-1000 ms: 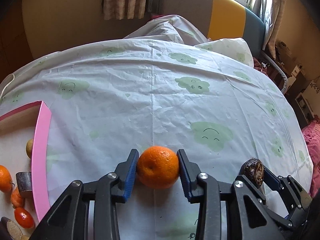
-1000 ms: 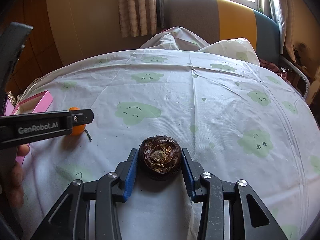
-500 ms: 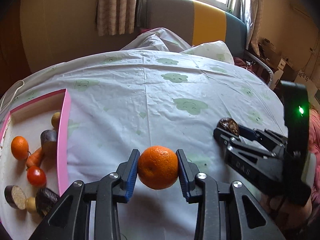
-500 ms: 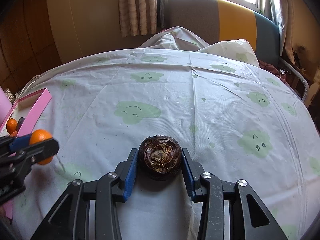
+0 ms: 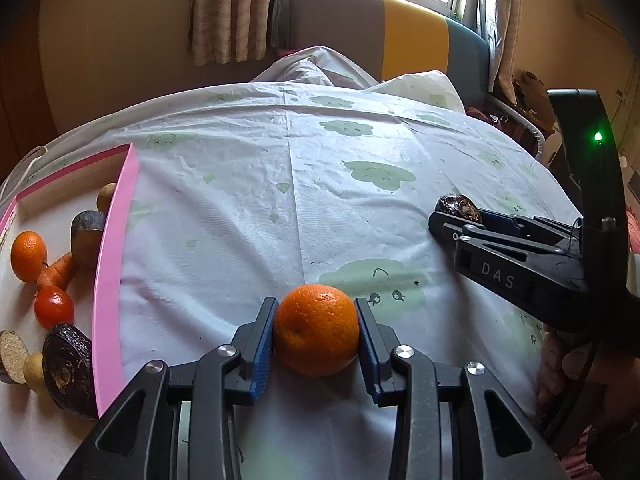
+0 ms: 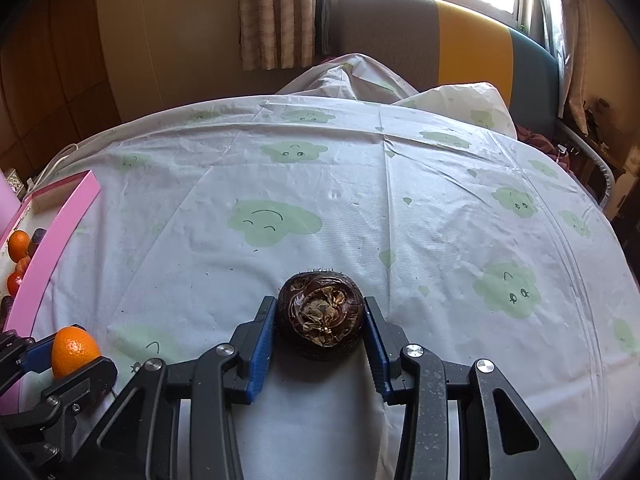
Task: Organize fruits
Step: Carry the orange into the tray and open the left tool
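Observation:
My left gripper point(image 5: 316, 332) is shut on an orange point(image 5: 316, 330) and holds it above the cloth-covered table. My right gripper point(image 6: 320, 324) is shut on a dark brown round fruit point(image 6: 320, 314), also above the table. In the left wrist view the right gripper point(image 5: 456, 210) shows at the right with the brown fruit point(image 5: 458, 205) at its tips. In the right wrist view the left gripper point(image 6: 60, 354) shows at the lower left with the orange point(image 6: 74, 350). A pink-rimmed tray point(image 5: 112, 264) lies at the left.
The tray holds an orange point(image 5: 28, 256), a carrot point(image 5: 56, 274), a tomato point(image 5: 54, 307), dark cut pieces point(image 5: 68, 370) and small pale fruits point(image 5: 106, 196). A white cloth with green clouds point(image 6: 360, 208) covers the table. A sofa point(image 5: 384, 36) stands behind.
My left gripper has lifted the orange off the cloth and drawn back, so more of the tray shows. The right gripper still holds the brown fruit in much the same place.

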{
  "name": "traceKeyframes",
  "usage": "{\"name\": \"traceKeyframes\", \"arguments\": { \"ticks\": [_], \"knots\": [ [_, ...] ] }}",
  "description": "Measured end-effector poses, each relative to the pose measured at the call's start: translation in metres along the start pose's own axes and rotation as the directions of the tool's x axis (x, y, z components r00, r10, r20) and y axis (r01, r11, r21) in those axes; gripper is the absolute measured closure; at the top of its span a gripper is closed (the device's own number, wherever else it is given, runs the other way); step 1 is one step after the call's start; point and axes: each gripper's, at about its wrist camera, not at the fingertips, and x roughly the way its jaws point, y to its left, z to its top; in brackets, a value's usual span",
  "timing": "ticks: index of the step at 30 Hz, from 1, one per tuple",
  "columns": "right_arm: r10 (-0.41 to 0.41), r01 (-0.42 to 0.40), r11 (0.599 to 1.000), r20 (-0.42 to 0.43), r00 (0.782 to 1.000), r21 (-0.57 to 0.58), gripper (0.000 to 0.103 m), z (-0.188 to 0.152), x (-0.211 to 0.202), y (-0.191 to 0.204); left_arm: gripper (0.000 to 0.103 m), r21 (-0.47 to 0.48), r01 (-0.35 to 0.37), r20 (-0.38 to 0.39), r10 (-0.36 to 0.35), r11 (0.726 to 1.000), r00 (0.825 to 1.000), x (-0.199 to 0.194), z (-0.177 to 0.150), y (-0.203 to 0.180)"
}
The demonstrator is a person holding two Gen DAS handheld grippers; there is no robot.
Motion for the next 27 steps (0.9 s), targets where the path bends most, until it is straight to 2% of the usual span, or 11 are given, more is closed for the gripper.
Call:
{"name": "traceKeyframes", "arguments": {
  "ticks": [5, 12, 27],
  "knots": [
    [-0.003, 0.003, 1.000, 0.000, 1.000, -0.002, 0.061, 0.000, 0.000, 0.002, 0.065, 0.020, -0.012, 0.004, 0.012, 1.000, 1.000, -0.001, 0.000, -0.002],
    [-0.004, 0.004, 1.000, 0.000, 1.000, -0.003, 0.061, 0.000, 0.000, 0.002, 0.066, -0.034, -0.009, -0.016, 0.009, 0.999, 1.000, -0.017, 0.002, 0.008],
    [-0.013, 0.013, 1.000, 0.000, 1.000, -0.011, 0.061, 0.000, 0.000, 0.003, 0.066, -0.061, -0.071, 0.099, 0.077, 0.996, 0.992, -0.086, 0.009, 0.035]
  ]
}}
